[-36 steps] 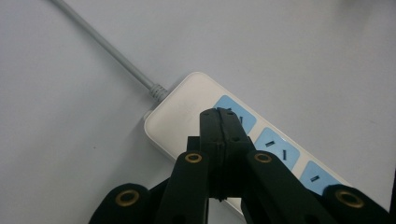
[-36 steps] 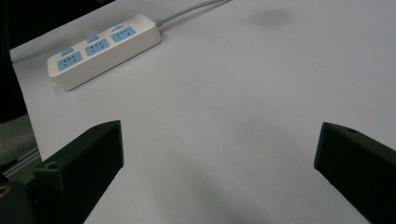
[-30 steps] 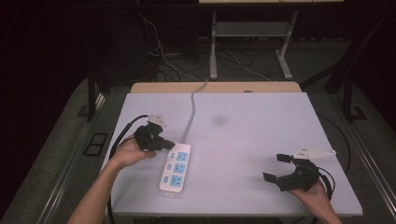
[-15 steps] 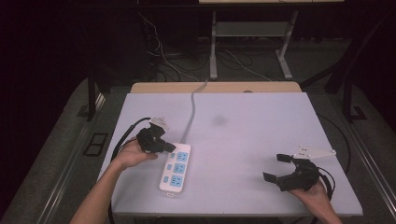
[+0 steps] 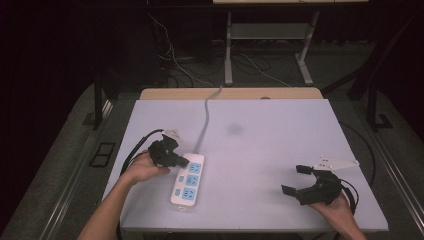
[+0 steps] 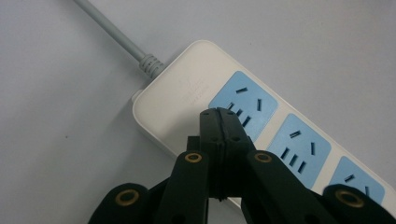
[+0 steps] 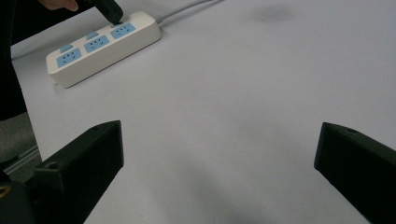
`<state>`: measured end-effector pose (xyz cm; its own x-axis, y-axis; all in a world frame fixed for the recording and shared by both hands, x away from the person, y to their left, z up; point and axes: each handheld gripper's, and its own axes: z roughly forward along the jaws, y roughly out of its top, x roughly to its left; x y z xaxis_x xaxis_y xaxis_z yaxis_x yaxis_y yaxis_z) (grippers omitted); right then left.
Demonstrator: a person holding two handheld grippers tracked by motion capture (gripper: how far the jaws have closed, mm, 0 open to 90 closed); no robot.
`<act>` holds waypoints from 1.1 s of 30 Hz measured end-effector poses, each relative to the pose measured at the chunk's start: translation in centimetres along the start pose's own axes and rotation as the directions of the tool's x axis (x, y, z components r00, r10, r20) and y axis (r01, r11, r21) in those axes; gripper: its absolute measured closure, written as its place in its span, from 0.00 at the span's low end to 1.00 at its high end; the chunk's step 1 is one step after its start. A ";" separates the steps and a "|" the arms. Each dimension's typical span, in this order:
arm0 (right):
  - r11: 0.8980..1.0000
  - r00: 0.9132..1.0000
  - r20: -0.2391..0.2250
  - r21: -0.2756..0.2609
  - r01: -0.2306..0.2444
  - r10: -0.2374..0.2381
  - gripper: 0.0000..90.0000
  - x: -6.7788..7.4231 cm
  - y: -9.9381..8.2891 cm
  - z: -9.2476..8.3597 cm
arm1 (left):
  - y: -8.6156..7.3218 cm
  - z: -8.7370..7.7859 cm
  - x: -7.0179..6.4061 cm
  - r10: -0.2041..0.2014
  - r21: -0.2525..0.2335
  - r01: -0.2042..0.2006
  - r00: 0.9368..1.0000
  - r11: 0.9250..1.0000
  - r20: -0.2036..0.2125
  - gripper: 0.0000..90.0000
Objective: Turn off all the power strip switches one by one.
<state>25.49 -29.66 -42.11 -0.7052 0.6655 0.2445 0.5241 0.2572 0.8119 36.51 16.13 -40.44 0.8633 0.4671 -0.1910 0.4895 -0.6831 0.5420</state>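
A white power strip (image 5: 189,181) with three blue sockets lies on the left part of the table, and its grey cable (image 5: 205,120) runs off toward the far edge. My left gripper (image 5: 185,162) is shut with nothing between its jaws. Its closed tips (image 6: 223,114) sit over the blue socket (image 6: 243,103) nearest the cable end. I cannot tell whether they touch it. My right gripper (image 5: 295,179) rests open at the near right of the table, far from the strip (image 7: 102,44). Bare tabletop lies between its fingers (image 7: 84,158).
The light table (image 5: 280,145) has a dark smudge (image 5: 234,129) near its middle. A black cable (image 5: 137,145) trails from the left gripper off the table's left edge. Beyond the far edge are a metal stand and loose wires on the floor (image 5: 240,65).
The left gripper has edged slightly toward the strip's cable-end socket. The right gripper has stayed still.
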 end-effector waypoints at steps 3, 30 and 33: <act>1.000 1.000 0.001 -0.002 0.000 0.000 0.01 0.0 0.0 0.0 | 0.0 0.0 0.0 0.005 0.001 -0.005 1.000 1.000 -0.007 0.99; 1.000 1.000 0.029 0.005 0.006 -0.006 0.01 0.0 0.0 -0.2 | -0.6 0.0 0.3 -0.074 -0.035 0.075 0.997 0.997 0.009 1.00; 1.000 1.000 0.030 0.003 0.005 -0.005 0.01 0.0 0.0 -0.3 | -0.5 0.1 0.2 -0.072 -0.026 0.071 0.997 0.997 -0.002 1.00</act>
<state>25.38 -29.87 -41.99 -0.6932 0.6849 0.2245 0.5222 0.2625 0.8114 36.41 16.49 -40.81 0.8259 0.5158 -0.2277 0.5466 -0.6333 0.5478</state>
